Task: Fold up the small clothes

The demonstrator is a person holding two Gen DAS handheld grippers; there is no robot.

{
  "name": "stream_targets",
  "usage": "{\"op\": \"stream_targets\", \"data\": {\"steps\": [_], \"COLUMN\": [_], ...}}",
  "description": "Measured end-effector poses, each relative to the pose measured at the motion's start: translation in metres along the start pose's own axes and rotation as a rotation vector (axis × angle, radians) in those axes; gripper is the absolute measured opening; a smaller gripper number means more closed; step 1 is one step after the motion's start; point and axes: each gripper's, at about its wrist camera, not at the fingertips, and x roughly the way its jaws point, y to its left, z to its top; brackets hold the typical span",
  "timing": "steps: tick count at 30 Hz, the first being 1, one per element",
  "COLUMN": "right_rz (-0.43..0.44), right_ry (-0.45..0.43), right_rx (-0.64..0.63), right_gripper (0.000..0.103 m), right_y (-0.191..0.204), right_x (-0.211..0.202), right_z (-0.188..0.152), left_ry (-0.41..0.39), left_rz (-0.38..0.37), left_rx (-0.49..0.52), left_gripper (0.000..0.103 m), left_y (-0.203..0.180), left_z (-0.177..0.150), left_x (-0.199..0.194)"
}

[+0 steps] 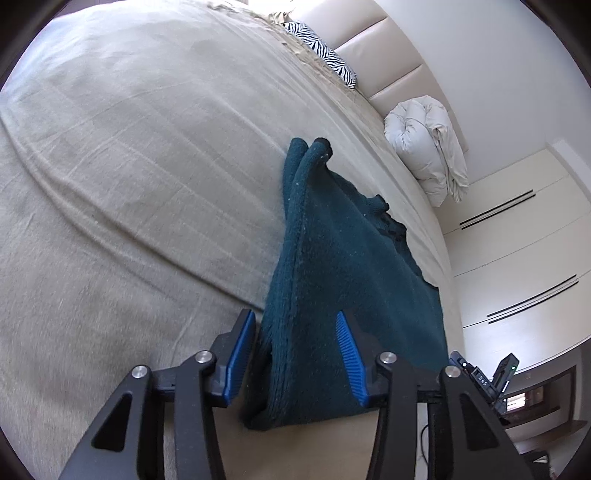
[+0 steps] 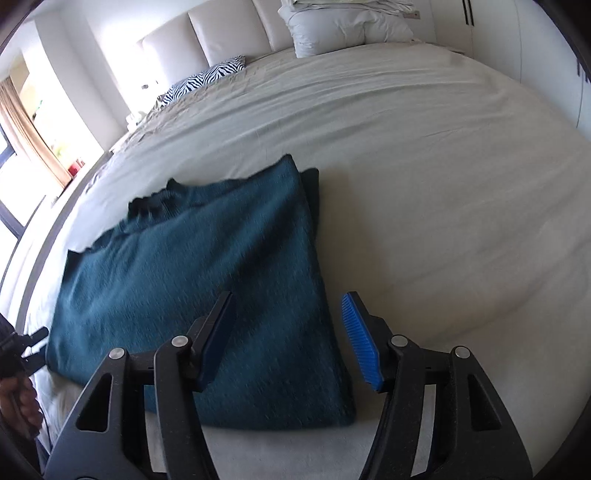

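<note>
A teal sweater [image 2: 207, 295] is laid folded lengthwise on the bed [image 2: 443, 184], near the front edge, neckline to the left in the right wrist view. The right gripper [image 2: 291, 343] is held about half open over the sweater's right folded edge; nothing is gripped, and the pads are not seen pressing on cloth. The left gripper [image 1: 291, 358] is also about half open; the sweater's near end [image 1: 288, 369] sits between its jaws, but contact cannot be confirmed.

Risk, as judged: the fold could be dragged open if only the top layer is pinched, since the layers at the far corner [image 1: 310, 147] already gape. Thick knit may slip from half-closed pads. The near hem lies close to the bed's front edge, so a pull toward the person could tip it off.

Open sheet is seen right of and beyond the sweater. The zebra cushion [image 2: 207, 77] and pillow [image 2: 343, 29] are well apart, at the headboard.
</note>
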Motion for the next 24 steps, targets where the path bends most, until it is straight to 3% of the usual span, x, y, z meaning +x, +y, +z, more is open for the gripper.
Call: {"op": "stream_targets", "data": {"steps": [6,18,20,22,24], "right_rz": [0.005,-0.006,-0.009,-0.021,-0.03], "right_ry": [0.017,0.046,0.041,0.035,0.027], "right_rx": [0.012,0.044,0.039,0.036,0.03], "right_gripper": [0.035,0.03,0.02,0.011,0.009], "right_y": [-0.007,-0.019,-0.018,-0.017,-0.016], "right_x": [0.0,0.008,0.007,0.005,0.002], "right_z": [-0.009,-0.012,-0.012,-0.012,-0.012], "left_ry": [-0.014,-0.025,-0.023,-0.025,-0.027], "left_rz": [0.048,0.096,0.106,0.106,0.109], "left_rx": [0.04,0.104,0.112,0.11,0.117], "left_gripper": [0.034,0.03,0.019,0.017,0.016], "left_y": [-0.004,-0.013,-0.013,-0.013,-0.015], "left_z": [-0.009,-0.016,-0.016,-0.015,-0.015], "left_x": [0.0,0.001,0.003,0.004,0.005]}}
